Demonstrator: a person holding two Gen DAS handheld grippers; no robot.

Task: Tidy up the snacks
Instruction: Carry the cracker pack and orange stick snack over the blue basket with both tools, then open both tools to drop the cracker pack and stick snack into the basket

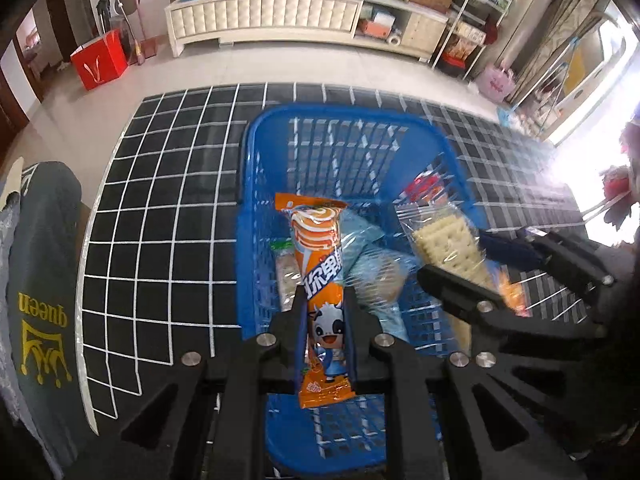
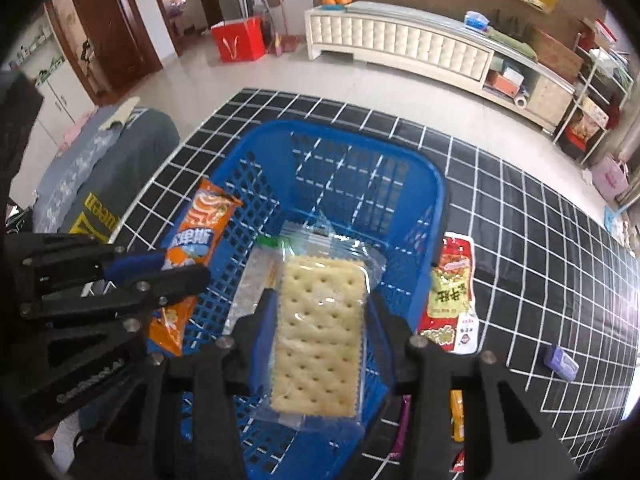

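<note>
- The left wrist view looks forward and down along the left hand-held gripper (image 1: 325,304), close above the blue basket (image 1: 256,128).
- The right wrist view looks the same way along the right hand-held gripper (image 2: 320,312), equally near, from the basket's right.
- Both share the basket, the black grid mat (image 1: 160,208) and the white cabinet (image 1: 264,16); each sees the other hand-held gripper.

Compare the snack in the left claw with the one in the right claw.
The orange wafer pack is narrow, printed and opaque; the cracker pack is wide and clear, its crackers showing. The left claw pinches near one end, the right claw spans the width. Both are held over the blue basket.
</note>
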